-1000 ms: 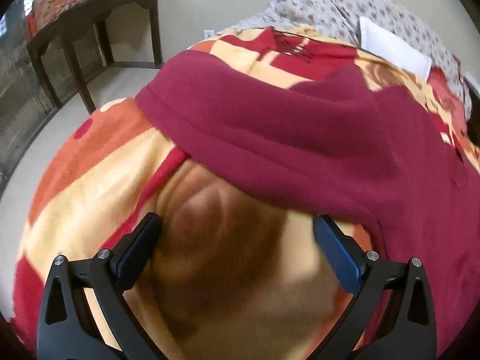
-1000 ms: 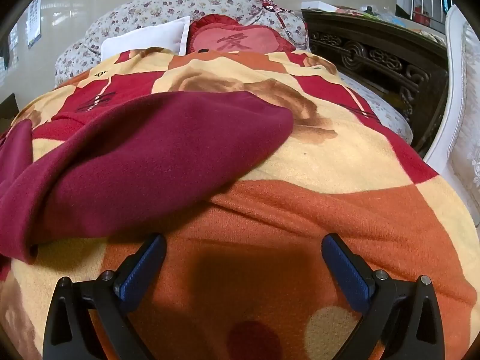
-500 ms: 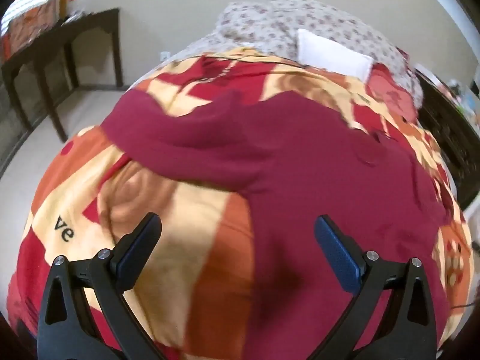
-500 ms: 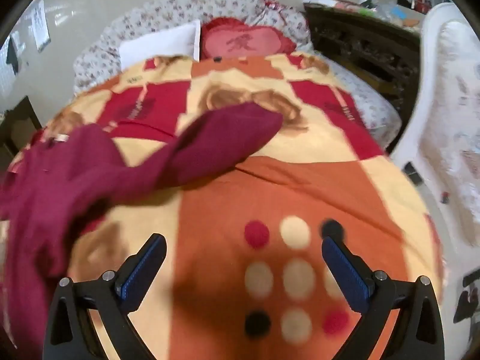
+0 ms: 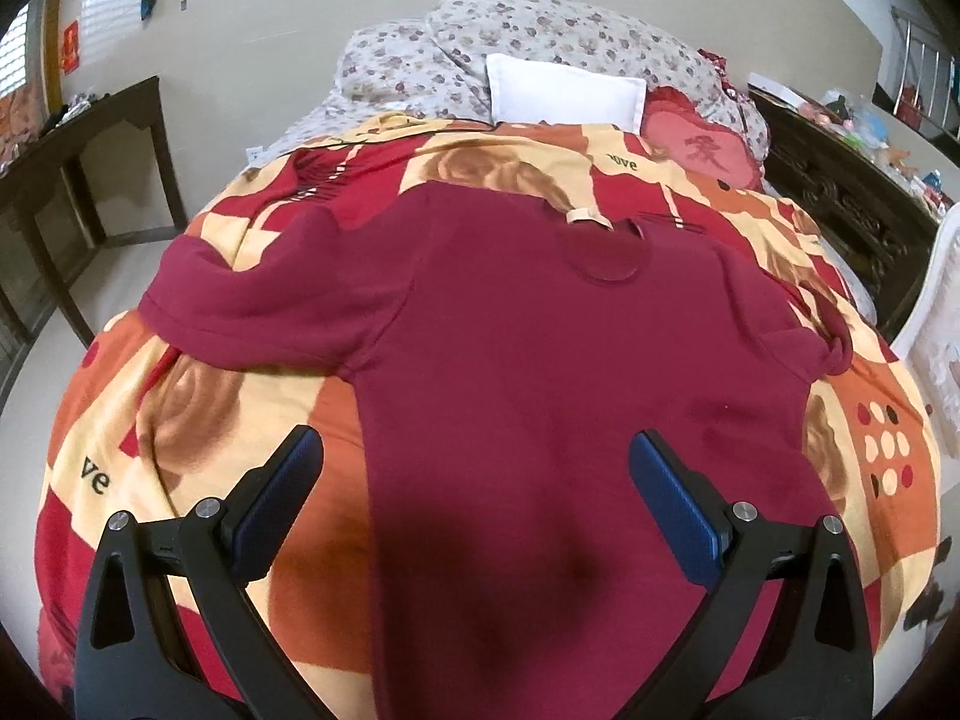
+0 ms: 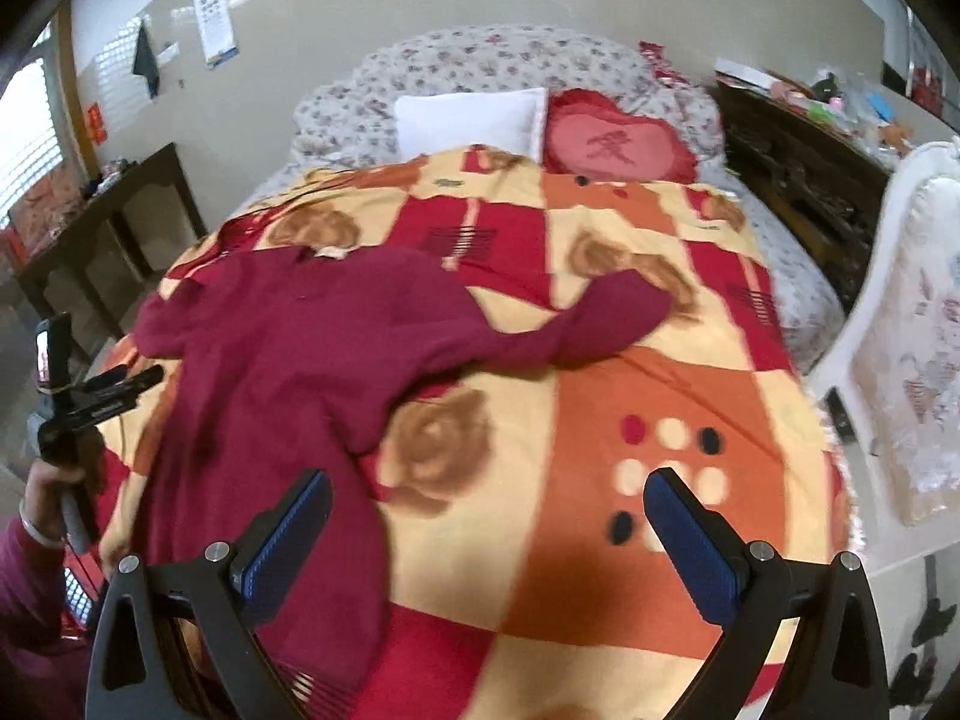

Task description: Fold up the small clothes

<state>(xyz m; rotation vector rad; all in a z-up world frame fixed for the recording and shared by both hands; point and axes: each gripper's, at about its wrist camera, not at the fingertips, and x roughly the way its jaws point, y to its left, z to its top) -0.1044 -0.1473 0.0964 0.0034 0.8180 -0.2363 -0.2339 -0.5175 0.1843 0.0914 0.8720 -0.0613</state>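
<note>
A dark red long-sleeved shirt lies spread on the patterned blanket, collar toward the pillows, one sleeve out to the left. In the right wrist view the shirt lies at left with its other sleeve stretched to the right. My left gripper is open and empty above the shirt's lower body. My right gripper is open and empty above the blanket, right of the shirt's hem. The left gripper also shows from the side, held by a hand.
A white pillow and a red heart cushion lie at the head of the bed. A dark wooden table stands at left, a dark carved cabinet at right, a white upholstered chair beside the bed.
Both grippers have pulled back and up from the shirt, so the whole bed shows now. The shirt now lies spread out with both sleeves extended. Both stay open.
</note>
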